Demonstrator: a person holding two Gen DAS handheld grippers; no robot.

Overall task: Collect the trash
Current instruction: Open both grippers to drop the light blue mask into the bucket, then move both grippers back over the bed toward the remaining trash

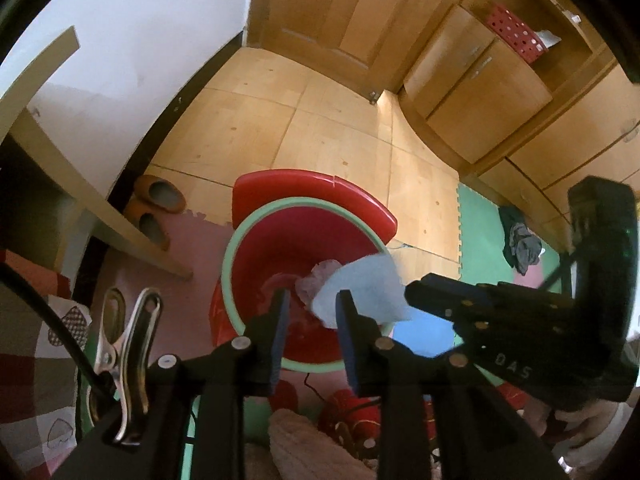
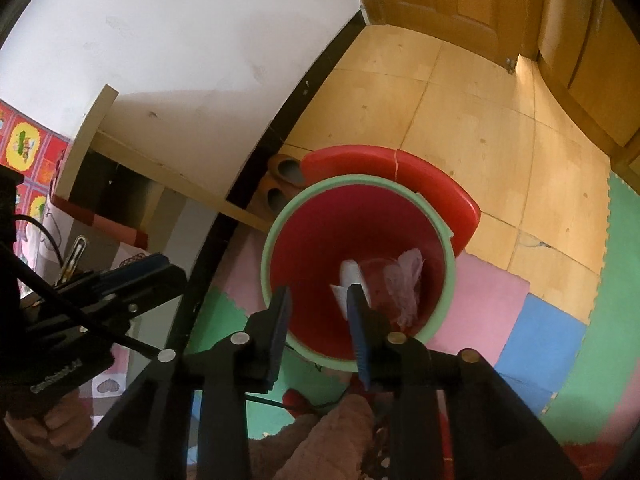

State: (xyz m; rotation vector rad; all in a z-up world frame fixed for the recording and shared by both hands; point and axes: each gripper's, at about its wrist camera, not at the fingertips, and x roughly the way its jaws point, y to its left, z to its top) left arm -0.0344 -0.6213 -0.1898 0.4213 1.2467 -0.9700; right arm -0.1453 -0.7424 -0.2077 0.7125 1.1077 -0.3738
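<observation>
The floor (image 1: 332, 128) is laid with light wooden boards, and part of it is covered by interlocking foam mats (image 2: 548, 336) in pink, green and blue. A white wall (image 1: 140, 24) is seen on the left, edged at its foot by a dark skirting strip (image 2: 320, 64). A pale shelf board (image 1: 52, 128) is fixed against that wall. A panelled wooden door (image 1: 340, 12) is set at the far end, and wooden cabinets (image 1: 488, 96) are ranged along the right side. A red perforated basket (image 1: 516, 34) is kept in an open cabinet compartment. The room is lit evenly, with soft shadow cast under the shelf.
</observation>
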